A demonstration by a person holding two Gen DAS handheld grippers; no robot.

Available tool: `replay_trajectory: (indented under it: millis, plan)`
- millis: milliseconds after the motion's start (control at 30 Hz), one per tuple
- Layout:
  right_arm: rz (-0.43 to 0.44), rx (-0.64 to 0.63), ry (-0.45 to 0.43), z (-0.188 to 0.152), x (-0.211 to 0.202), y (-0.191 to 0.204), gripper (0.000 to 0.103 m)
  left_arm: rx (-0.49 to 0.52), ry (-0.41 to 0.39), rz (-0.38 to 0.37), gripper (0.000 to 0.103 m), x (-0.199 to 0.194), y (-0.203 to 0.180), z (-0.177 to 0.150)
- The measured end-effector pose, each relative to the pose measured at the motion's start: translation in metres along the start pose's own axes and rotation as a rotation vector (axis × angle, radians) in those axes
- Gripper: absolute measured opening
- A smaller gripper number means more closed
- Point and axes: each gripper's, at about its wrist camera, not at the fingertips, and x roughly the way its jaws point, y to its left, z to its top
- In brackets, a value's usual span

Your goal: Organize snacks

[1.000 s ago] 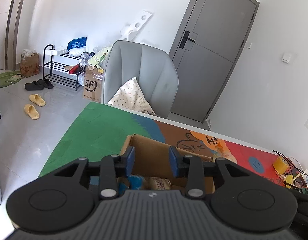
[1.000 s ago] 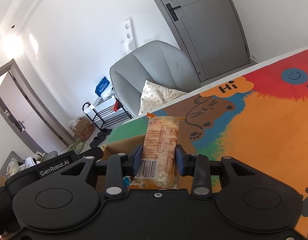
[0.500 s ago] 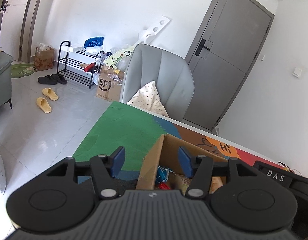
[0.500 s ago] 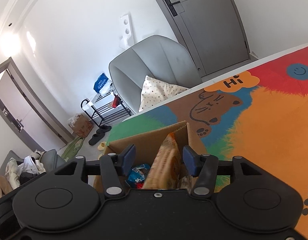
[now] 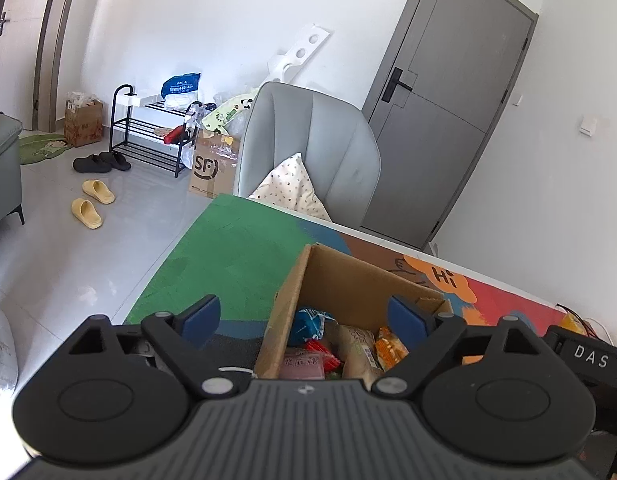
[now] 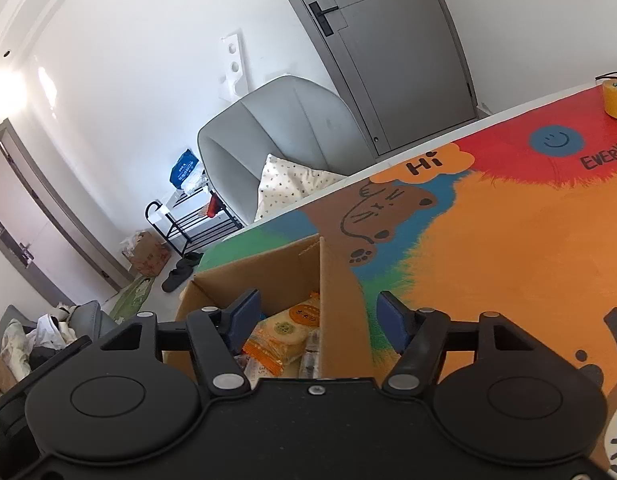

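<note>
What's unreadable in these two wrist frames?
- Cardboard box, left wrist view: near part and lower snacks hidden behind the left gripper.
- Same box, right wrist view: bottom hidden by the right gripper.
- Orange snack packet: print too small.
- Yellow tape roll: cut off by frame edge.

Brown cardboard box [image 5: 350, 280]; orange snack packet [image 6: 286, 334]; blue-padded fingers [image 5: 199, 314]; multicoloured cartoon mat [image 6: 508, 220].

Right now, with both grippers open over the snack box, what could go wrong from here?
1. The right gripper straddles the cardboard box wall; closing or dropping could crush or tip it.
2. The orange-wrapped snack lies loosely on top of the pile and may slide or get snagged.
3. The left gripper also straddles a box wall, close to the right one, so they could collide.
</note>
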Motion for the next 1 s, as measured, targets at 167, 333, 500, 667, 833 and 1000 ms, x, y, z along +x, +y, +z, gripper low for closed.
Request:
replay_trajectory:
  millis: [167,333,500,667,833,1000]
  plan:
    - [-0.016,-0.005,-0.01,-0.001,-0.016,-0.013,0.077,0.033,0.022,-0.006,0.094,-0.004,-0.011,-0.006]
    - [-0.019,-0.013,-0.03,-0.003,-0.031,-0.026,0.086,0.073,0.027,-0.018,0.095,-0.01,-0.024,-0.012]
    - [-0.033,-0.009,-0.05,-0.005,-0.047,-0.041,0.093,0.11,0.036,-0.04,0.095,-0.017,-0.037,-0.019]
    - [-0.047,-0.009,-0.063,-0.008,-0.064,-0.054,0.1,0.158,0.036,-0.054,0.095,-0.028,-0.045,-0.027]
    - [-0.061,-0.034,-0.09,-0.012,-0.083,-0.059,0.103,0.228,0.023,-0.08,0.098,-0.045,-0.055,-0.03]
    - [-0.072,-0.052,-0.113,-0.016,-0.103,-0.06,0.103,0.288,0.012,-0.106,0.101,-0.06,-0.063,-0.032]
